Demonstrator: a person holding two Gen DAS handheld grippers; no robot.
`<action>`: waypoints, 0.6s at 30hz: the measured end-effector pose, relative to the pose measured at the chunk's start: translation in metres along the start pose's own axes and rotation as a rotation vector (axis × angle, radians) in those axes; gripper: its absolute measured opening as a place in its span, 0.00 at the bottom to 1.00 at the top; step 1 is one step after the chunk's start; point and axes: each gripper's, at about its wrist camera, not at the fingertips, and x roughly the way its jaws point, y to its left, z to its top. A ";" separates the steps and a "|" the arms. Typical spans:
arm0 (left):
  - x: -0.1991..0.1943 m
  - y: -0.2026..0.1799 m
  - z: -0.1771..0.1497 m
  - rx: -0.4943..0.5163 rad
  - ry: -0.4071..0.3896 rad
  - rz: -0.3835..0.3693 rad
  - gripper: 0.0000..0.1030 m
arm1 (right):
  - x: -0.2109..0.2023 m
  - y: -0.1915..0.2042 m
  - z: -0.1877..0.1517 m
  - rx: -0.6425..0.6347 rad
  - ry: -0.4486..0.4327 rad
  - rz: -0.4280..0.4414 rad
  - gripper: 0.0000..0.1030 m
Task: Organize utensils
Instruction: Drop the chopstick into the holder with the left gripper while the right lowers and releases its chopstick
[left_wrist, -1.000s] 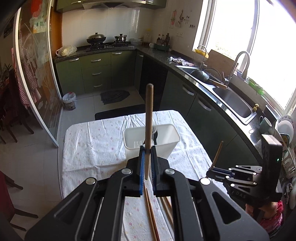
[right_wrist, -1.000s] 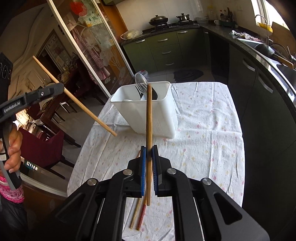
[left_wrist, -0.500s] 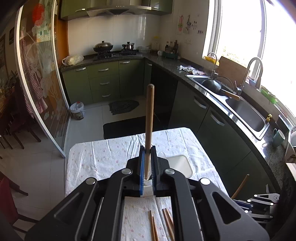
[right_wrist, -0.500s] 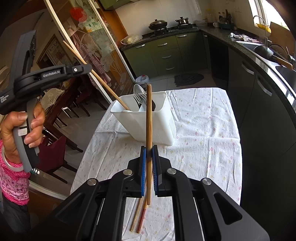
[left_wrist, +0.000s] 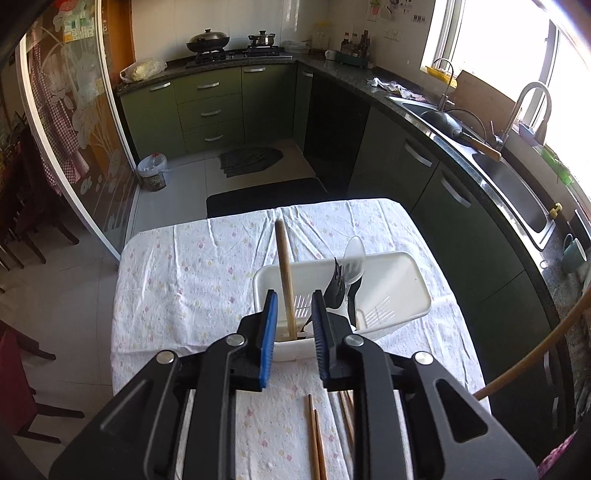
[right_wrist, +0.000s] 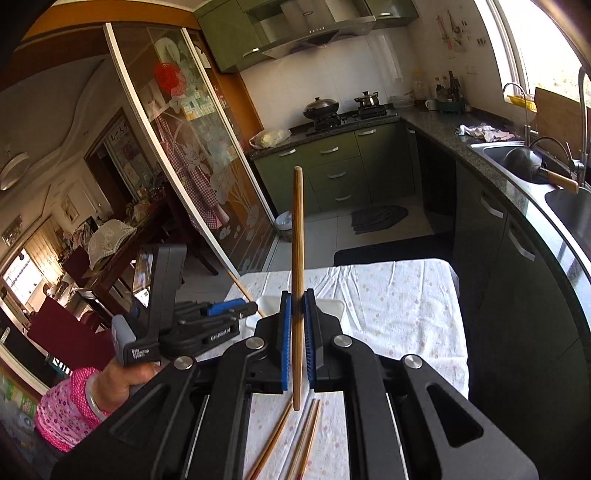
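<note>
Now, on the left, the left gripper (left_wrist: 292, 323) hangs over the white caddy (left_wrist: 413, 273) on the table (left_wrist: 177, 280); its jaws have just been opening, and the blue pads stand clear on either side of a chopstick (left_wrist: 285, 284), touching it on neither. That stick stands nearly upright with its foot down in the caddy's near compartment, while a fork (left_wrist: 336, 286) and a pale spoon (left_wrist: 355, 254) lean in the middle one. To finish this release well, I judge the hand should lift straight up along the stick, so neither pad drags it back out or tips it over the rim. More chopsticks (left_wrist: 316, 439) lie loose on the cloth in front of the caddy. To the right, the right gripper (right_wrist: 298, 339) is pinched tight on a second chopstick (right_wrist: 297, 258), held upright above the table with its lower tip hanging free over the loose ones. It seems best kept back until the left hand (right_wrist: 125, 373) clears, then lowered tip first beside the first stick, into the same compartment
</note>
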 end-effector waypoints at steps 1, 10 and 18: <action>-0.004 0.001 0.000 0.002 -0.009 -0.002 0.19 | -0.001 0.002 0.009 0.001 -0.024 -0.006 0.07; -0.051 0.007 -0.028 0.030 -0.044 -0.036 0.33 | 0.042 0.012 0.058 -0.005 -0.127 -0.115 0.07; -0.037 0.004 -0.085 0.081 0.088 -0.073 0.38 | 0.124 -0.013 0.009 0.012 0.007 -0.156 0.07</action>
